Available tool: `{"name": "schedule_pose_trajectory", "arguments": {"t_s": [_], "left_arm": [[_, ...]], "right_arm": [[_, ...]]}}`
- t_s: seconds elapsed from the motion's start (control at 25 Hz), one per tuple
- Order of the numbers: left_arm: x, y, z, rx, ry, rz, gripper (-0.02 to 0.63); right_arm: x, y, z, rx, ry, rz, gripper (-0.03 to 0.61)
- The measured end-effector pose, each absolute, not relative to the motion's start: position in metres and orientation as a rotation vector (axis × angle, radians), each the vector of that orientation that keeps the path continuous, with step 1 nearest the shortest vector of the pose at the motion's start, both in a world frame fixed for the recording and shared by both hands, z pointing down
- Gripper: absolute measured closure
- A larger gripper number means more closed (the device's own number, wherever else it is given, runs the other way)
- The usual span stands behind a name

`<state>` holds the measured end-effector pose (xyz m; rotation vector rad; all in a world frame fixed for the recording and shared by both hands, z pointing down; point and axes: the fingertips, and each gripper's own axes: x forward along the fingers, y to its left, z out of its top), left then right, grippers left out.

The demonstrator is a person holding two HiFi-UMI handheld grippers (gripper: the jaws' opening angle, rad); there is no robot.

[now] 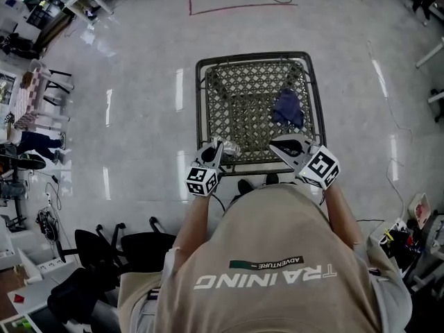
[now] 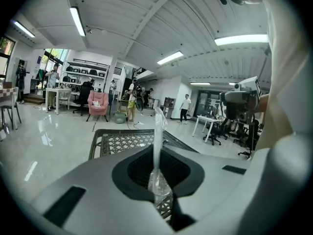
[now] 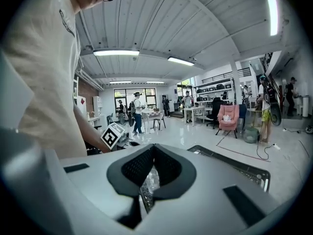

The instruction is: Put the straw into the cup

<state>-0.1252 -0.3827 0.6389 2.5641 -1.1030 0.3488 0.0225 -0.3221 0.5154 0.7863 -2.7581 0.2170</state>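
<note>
Wrapped straw (image 2: 156, 146) upright in left gripper (image 2: 160, 196)

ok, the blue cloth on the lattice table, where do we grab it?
I'd take the blue cloth by its bunched middle, coming straight down from above. It lies crumpled on the lattice table, so no edge seems to stand clear for a side approach.
</note>
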Motion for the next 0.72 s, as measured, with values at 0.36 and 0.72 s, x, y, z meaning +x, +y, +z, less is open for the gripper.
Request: {"name": "schedule_pose_trajectory", "arguments": {"t_s": [0.36,0.72], "left_arm": [[-0.114,-0.388,0.662,2.564,-1.13,0.422,0.578],[-0.106,-0.388,0.655,2.569,-1.106,0.368,0.575]], "right_arm": [[0.026,-0.329,0.512,0.774,-2.763,0.208,0.561],[0.038,-0.34,0.511,0.78,-2.785,0.238,0.561]]}}
